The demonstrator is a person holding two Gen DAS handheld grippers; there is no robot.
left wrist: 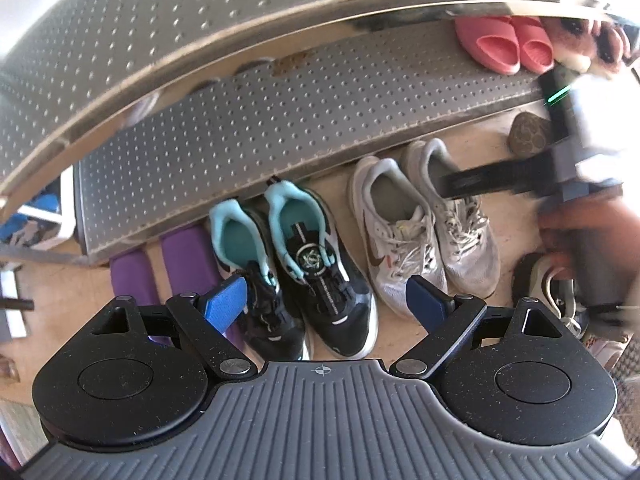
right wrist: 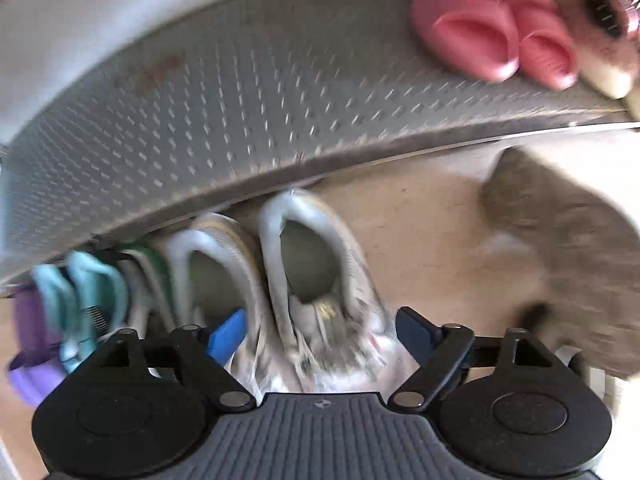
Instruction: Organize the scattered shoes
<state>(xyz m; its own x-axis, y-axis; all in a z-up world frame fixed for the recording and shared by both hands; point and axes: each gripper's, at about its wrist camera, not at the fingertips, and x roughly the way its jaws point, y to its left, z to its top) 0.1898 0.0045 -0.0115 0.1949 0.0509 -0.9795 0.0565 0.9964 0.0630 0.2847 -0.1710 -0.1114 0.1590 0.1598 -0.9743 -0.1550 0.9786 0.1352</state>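
The left gripper (left wrist: pixel 324 300) hangs with fingers spread over the black-and-teal sneakers (left wrist: pixel 320 264); at two o'clock, the right gripper (right wrist: pixel 320 336), fingers apart and empty, hovers above the grey sneakers (right wrist: pixel 316 292), lined up heels-in under the shelf (left wrist: pixel 280 120).

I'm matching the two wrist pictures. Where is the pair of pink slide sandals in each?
Left wrist view: the pair of pink slide sandals sits upper right, on the perforated grey metal shelf.
Right wrist view: the pair is at the top right, on the same shelf.
Shared landmark: the worn white lace-up sneakers on the floor at the shelf's front edge.
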